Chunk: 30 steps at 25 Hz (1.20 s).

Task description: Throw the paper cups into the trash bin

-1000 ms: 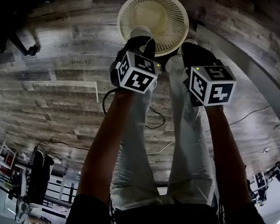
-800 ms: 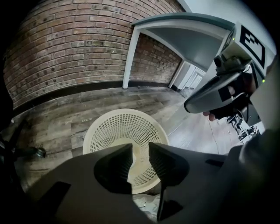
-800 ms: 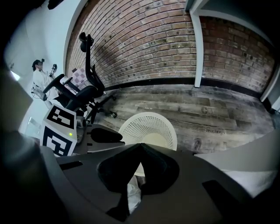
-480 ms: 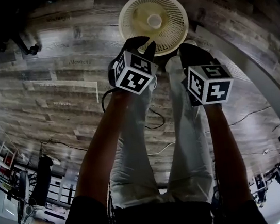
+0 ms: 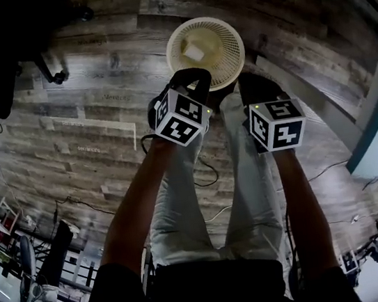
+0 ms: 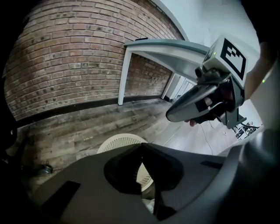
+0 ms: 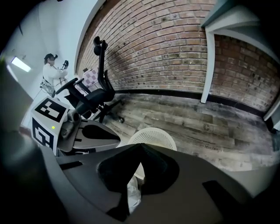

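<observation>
A cream mesh trash bin (image 5: 221, 61) stands on the wood floor with a white paper cup (image 5: 194, 51) lying inside it. My left gripper (image 5: 191, 77) hangs above the bin's near rim; its jaws have just been closing and now meet at the tips with nothing between them. My right gripper (image 5: 255, 82) is beside it to the right, also above the bin's near edge, jaws together. The bin (image 6: 120, 142) shows past the left gripper (image 6: 141, 146), and the bin (image 7: 153, 138) past the right gripper (image 7: 139, 146). Something pale and crumpled, unidentifiable, shows behind the right tips.
My legs in pale trousers (image 5: 245, 173) stand just below the bin. A black office chair (image 7: 94, 94) is to the left, a white table (image 6: 166, 48) and a brick wall (image 6: 74, 57) beyond. Cables (image 5: 206, 169) trail on the floor. A person (image 7: 52, 72) stands far off.
The white cup that sat at the left gripper's tips over the bin a second ago now lies inside it. Both grippers have lifted away from the bin.
</observation>
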Each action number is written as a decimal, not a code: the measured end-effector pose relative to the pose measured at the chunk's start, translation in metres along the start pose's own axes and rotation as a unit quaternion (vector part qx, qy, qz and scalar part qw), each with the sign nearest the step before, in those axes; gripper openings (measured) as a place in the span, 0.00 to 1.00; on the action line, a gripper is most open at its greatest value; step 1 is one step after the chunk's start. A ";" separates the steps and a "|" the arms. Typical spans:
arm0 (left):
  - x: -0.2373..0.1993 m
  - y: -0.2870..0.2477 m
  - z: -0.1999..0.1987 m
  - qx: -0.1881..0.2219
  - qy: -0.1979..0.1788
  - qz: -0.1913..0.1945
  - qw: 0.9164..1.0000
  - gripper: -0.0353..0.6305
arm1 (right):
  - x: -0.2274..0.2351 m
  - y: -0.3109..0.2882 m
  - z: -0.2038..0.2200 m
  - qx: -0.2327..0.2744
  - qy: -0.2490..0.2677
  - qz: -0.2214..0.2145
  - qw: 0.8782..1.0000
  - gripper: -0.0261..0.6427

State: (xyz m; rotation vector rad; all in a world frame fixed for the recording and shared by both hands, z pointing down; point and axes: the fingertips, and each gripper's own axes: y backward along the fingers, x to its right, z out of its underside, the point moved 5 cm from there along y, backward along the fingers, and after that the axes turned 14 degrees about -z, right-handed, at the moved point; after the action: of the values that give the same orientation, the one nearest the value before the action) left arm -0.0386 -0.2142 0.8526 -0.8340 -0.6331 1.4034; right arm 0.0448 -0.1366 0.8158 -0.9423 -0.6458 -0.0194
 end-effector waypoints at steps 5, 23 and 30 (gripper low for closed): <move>-0.003 0.034 -0.036 0.027 -0.006 -0.015 0.999 0.07 | -0.016 0.021 -0.023 0.010 0.012 -0.002 1.000 0.04; -0.004 0.205 -0.141 0.110 0.024 -0.029 0.993 0.07 | -0.152 0.117 -0.108 0.047 0.056 -0.042 0.996 0.04; -0.008 0.263 -0.175 0.149 0.041 -0.038 0.987 0.07 | -0.200 0.157 -0.164 0.064 0.119 -0.046 0.990 0.04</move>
State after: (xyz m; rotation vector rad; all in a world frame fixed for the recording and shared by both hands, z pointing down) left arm -0.0528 -0.2507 0.5388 -0.6200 -0.3751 1.3469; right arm 0.0100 -0.2173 0.5263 -0.7705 -0.4627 -0.1680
